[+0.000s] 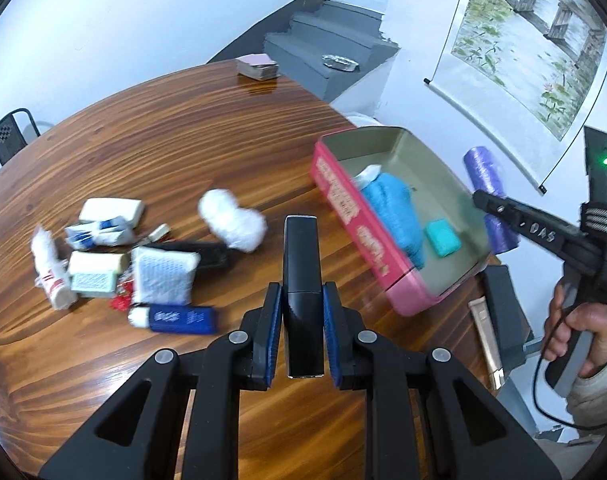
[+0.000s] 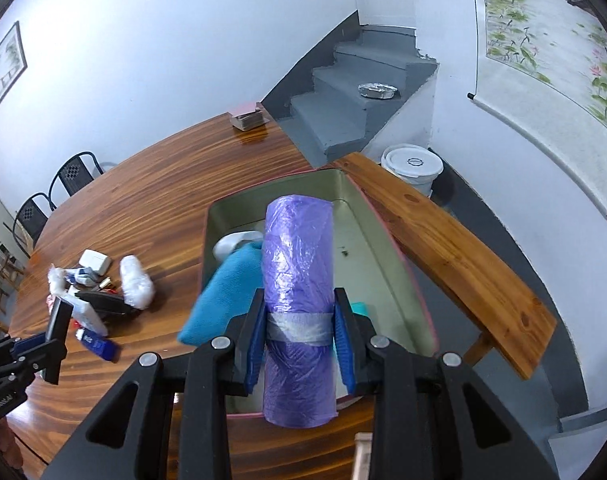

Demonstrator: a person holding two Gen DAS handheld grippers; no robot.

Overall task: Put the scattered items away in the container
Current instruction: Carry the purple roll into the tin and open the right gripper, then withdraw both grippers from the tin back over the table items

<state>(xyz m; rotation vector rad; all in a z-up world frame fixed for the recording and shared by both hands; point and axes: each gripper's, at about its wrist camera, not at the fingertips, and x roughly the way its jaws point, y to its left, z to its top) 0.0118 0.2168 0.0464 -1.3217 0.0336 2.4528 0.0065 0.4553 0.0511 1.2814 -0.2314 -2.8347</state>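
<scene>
over the tin [image 2: 383, 216], right fingers [image 2: 340, 320] pinch a purple roll [image 2: 297, 264]; left fingers [image 1: 274, 316] pinch a black bar [image 1: 301, 256].

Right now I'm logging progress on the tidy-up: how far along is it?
Partly done. The pink tin already holds a blue cloth and a teal block. In hand: the right gripper holds a purple bag roll over the tin, and the left gripper grips a black rectangular item. Left: the pile on the table, including a white wad and a blue packet.
</scene>
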